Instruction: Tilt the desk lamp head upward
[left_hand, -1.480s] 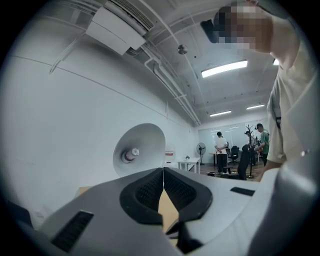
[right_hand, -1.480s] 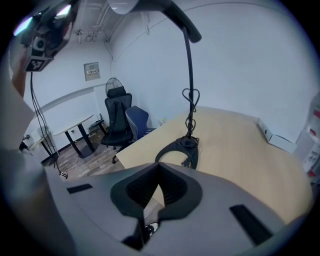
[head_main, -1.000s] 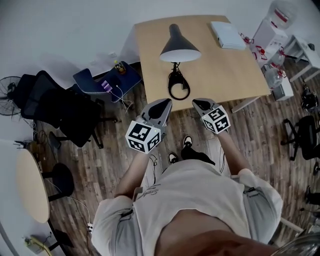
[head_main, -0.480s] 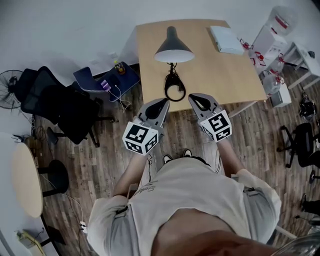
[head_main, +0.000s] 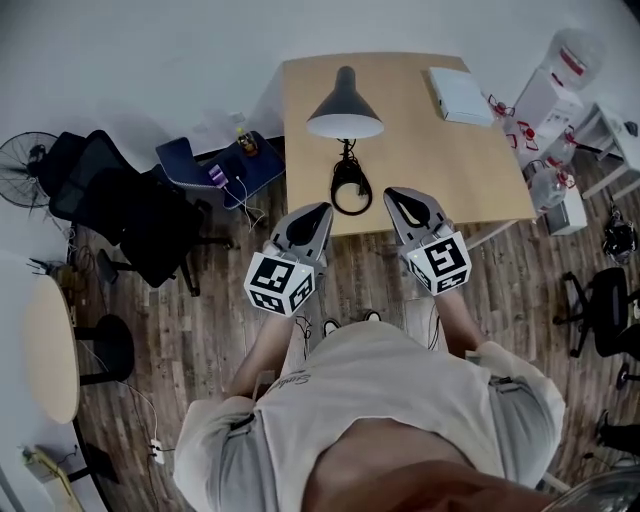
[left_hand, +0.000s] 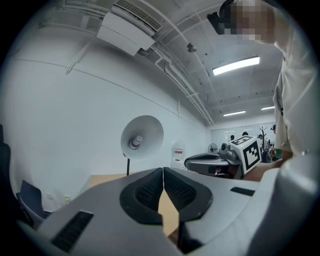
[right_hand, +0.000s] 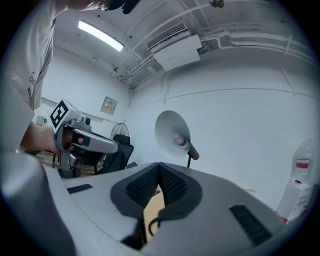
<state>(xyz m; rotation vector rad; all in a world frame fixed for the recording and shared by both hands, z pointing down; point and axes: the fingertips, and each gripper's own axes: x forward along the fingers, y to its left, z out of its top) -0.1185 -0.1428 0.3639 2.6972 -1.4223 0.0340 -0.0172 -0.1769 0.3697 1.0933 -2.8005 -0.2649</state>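
Observation:
A desk lamp with a dark cone head (head_main: 345, 105) stands on the wooden desk (head_main: 450, 150), its head facing down and toward me; its black ring base (head_main: 350, 187) lies near the desk's front edge. In the left gripper view the lamp head (left_hand: 142, 137) faces the camera, bulb visible; the right gripper view shows the lamp head (right_hand: 172, 132) the same way. My left gripper (head_main: 318, 213) is shut and empty, just short of the desk's front edge. My right gripper (head_main: 401, 204) is also shut and empty, over the desk's front edge right of the base.
A white flat box (head_main: 459, 93) lies at the desk's far right. Black office chairs (head_main: 125, 220) and a blue chair (head_main: 215, 165) with small items stand left of the desk. A fan (head_main: 20, 165), a round table (head_main: 50, 350) and white shelving (head_main: 560, 100) surround the area.
Both grippers have stayed side by side while I stepped slightly; the desk and lamp shifted a little in the head view. Jaws remain shut.

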